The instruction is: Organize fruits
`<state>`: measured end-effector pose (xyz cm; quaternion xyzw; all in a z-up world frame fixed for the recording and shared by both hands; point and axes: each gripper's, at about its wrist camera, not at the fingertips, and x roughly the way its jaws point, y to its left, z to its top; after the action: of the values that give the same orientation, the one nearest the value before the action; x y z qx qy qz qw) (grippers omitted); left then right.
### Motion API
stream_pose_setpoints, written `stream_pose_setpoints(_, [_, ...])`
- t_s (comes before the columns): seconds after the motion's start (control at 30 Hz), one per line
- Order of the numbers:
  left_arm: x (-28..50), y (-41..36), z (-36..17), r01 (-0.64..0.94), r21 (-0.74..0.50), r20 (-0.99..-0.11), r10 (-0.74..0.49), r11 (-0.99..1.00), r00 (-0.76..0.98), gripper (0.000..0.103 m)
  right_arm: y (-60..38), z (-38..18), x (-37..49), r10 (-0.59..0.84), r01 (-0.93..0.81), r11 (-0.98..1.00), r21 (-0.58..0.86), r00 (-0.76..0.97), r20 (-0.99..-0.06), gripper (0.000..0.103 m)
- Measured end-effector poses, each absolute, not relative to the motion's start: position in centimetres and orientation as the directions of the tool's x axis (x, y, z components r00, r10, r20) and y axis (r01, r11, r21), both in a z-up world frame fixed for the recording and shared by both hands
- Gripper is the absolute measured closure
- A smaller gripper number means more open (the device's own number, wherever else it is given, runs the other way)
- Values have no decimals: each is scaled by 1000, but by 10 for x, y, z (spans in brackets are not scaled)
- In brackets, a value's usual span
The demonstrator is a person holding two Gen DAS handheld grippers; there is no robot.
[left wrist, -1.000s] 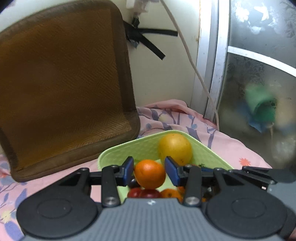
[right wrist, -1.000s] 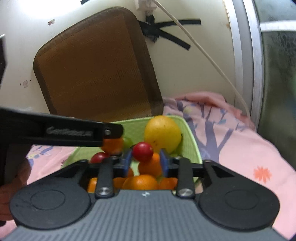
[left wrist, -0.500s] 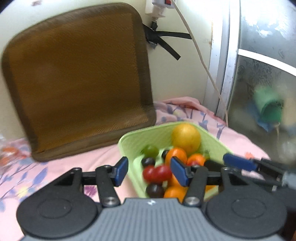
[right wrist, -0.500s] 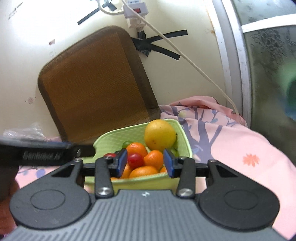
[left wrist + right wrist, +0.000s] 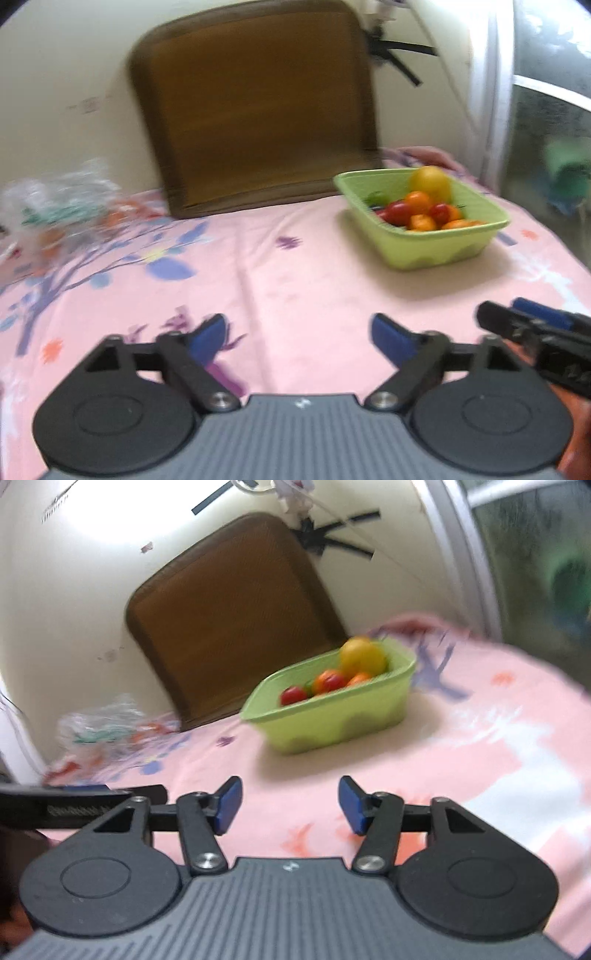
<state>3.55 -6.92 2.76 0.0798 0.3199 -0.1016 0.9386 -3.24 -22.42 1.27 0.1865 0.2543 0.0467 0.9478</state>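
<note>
Bare pink cloth [image 5: 295, 280] fills the frame's centre, open for passage; the green basket [image 5: 439, 251] blocks right of centre, the brown cushion [image 5: 258, 107] behind.

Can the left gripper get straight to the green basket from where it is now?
Probably yes. The left gripper is open and empty, and only bare pink cloth lies between it and the green basket, ahead to its right.

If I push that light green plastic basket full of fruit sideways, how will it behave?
The light green plastic basket would probably slide rather than tip, since it sits low and wide on the pink floral cloth. The cloth may bunch ahead of it. The large yellow round fruit sits above the rim, so it might roll out.
</note>
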Motion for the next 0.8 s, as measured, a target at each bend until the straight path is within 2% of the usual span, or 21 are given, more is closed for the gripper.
stream_pose_setpoints(0.07, [30,-60,27,198,109,-606,-93,974,790,6,-222,5,-29,251,3,890,456,833,-494,36])
stream_pose_setpoints(0.1, [27,-56,27,177,121,-604,-69,977,794,1,-219,2,-28,270,1,883,470,818,-508,36])
stream_pose_setpoints(0.2, [24,-44,27,108,164,-594,11,980,804,0,-208,6,-31,257,-23,905,424,826,-503,35])
stream_pose_setpoints(0.5, [33,-4,28,-64,207,-588,176,976,790,0,-215,-2,-24,290,-27,884,466,814,-504,31])
stream_pose_setpoints(0.8, [37,21,31,-162,229,-570,267,960,777,0,-215,-2,-23,306,-41,878,477,813,-495,27])
